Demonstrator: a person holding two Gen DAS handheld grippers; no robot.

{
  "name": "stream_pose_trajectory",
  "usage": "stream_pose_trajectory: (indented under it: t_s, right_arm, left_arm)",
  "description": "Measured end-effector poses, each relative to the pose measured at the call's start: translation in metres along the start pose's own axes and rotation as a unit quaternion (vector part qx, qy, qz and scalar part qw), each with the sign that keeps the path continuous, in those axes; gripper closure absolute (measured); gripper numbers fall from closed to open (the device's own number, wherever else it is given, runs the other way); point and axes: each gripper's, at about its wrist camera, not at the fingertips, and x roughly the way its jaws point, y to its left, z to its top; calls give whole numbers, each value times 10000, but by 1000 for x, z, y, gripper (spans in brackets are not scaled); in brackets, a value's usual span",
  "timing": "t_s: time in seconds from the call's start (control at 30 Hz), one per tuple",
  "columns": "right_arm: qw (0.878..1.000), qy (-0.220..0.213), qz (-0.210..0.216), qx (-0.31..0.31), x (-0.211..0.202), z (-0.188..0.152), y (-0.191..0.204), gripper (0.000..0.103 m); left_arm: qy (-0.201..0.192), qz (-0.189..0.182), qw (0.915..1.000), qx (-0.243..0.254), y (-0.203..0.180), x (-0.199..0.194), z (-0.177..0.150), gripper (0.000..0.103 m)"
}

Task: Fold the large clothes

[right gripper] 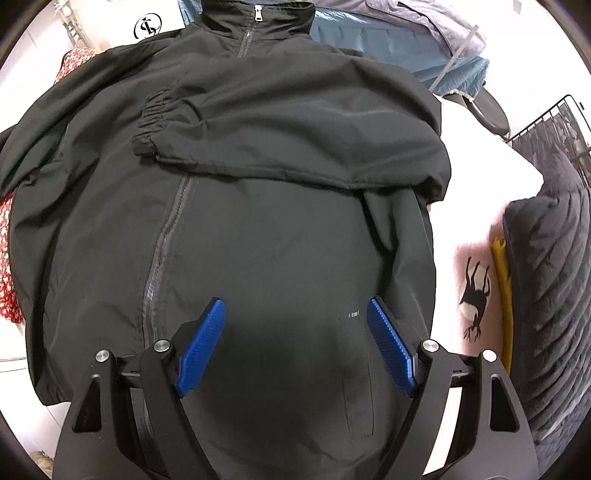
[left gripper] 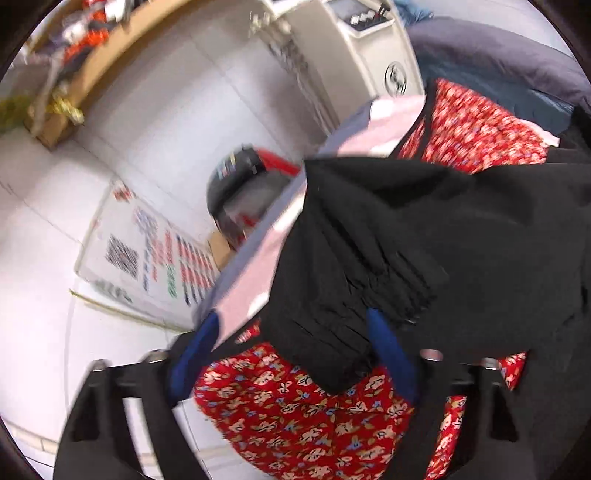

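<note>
The black zip-up jacket (right gripper: 258,229) lies front-up and spread flat on a white surface (right gripper: 476,192), collar and zipper pull at the far end. One sleeve (right gripper: 295,136) is folded across the chest, its gathered elastic cuff (right gripper: 151,122) resting just beside the zipper line.

The right gripper (right gripper: 295,347) hovers over the lower front of the jacket with its blue pads spread wide, holding nothing.

In the left wrist view the other sleeve's cuff (left gripper: 354,306) hangs between the blue fingers of the left gripper (left gripper: 291,354). The fingers stand well apart; whether either one presses the cloth cannot be told (the frame is blurred). Under the cuff lies a red floral garment (left gripper: 303,413) that spills over the pink table edge (left gripper: 251,291).

Beyond the collar lie a blue quilted cloth (right gripper: 399,44) and a lilac one (right gripper: 424,18). To the right are a dark quilted cushion (right gripper: 550,280), a yellow strip (right gripper: 502,295) and a black wire basket (right gripper: 554,122) with dark cloth in it. On the floor at left stands a printed white carton (left gripper: 147,254).
</note>
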Motion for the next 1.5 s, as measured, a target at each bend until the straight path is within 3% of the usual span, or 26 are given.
stream_pose_trajectory:
  t_s: [0.03,0.07,0.1,0.13,0.23,0.57,0.83,0.93,1.07,1.17,1.27,1.4,1.5]
  right_arm:
    - [10000,13,-10,13,-2,-3,0,24]
    - [10000,18,-17,26,2,-5,-5,24]
    - [10000,22,-29,42,2,-8,-6,24]
    - [10000,24,-41,58,2,-10,-8,24]
    - [9999,21,-68,142,0,-16,-15,24]
    - [9997,53,75,223,-2,-17,-12,24]
    - [9997,-9,194,123,-7,-14,-4,24]
    - [9997,-50,217,118,-9,-14,-6,24]
    - [9994,-26,282,197,-6,-14,-11,24]
    - [9993,44,317,217,0,-15,-12,24]
    - [9991,72,352,210,3,-15,-11,24]
    - [9990,70,380,211,4,-16,-11,24]
    - [9990,50,370,264,3,-16,-17,24]
  left_arm:
    - [138,-180,9996,-141,5,6,2,55]
    - [268,-306,9987,-294,9,11,4,64]
    - [328,-324,9981,-406,17,12,5,68]
    - [334,-417,9969,-584,29,11,9,78]
    - [227,-500,9936,-985,56,9,24,88]
    - [-49,-80,9882,-1527,133,-6,53,92]
    - [-409,-31,9777,-2058,172,-35,75,93]
    - [-409,-279,9704,-2366,186,-44,89,93]
    - [-714,-249,9842,-1599,142,-71,103,93]
    - [-687,-1044,9815,-1449,101,-88,105,94]
    - [-724,-1654,9787,-976,44,-107,104,94]
    - [-720,-2767,9579,-267,-54,-150,99,94]
    - [-789,-3490,9337,122,-120,-185,100,94]
